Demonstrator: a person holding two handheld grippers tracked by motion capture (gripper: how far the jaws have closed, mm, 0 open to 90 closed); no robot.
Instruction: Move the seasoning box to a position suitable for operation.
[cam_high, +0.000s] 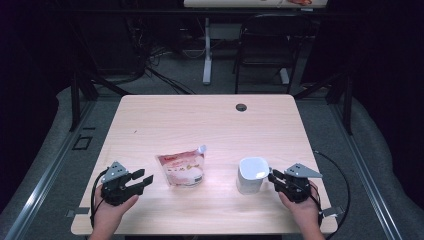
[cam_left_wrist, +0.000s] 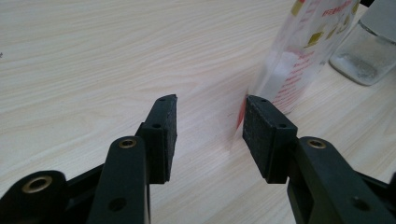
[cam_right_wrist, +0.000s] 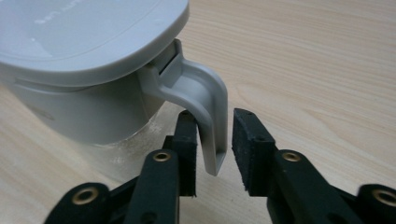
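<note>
The surface (cam_high: 210, 120), a pale wood top, filled the middle of the high view, with bare room across its upper half and along the left side. I noted the near edge at the bottom of the frame, close below both hands, as the tightest margin for any pull-back.

The white lidded container (cam_high: 251, 174) stood right of centre in the lower part of the high view. The spouted pouch (cam_high: 182, 168) sat just left of centre, well apart from the container.

The right gripper (cam_right_wrist: 214, 149) was released: in the right gripper view its jaws stood either side of the container's handle (cam_right_wrist: 205, 112), with a gap visible at the right-hand pad. I could not tell whether the other pad touched. I judged that closing off-centre could swing the container or slip off the handle's lower tip.

The left gripper (cam_left_wrist: 210, 130) was also released, its jaws wide and nothing between them. In the left gripper view the pouch's edge (cam_left_wrist: 299, 56) lay just beyond the right-hand pad. I judged that a careless advance could topple or push the pouch toward the container.
</note>
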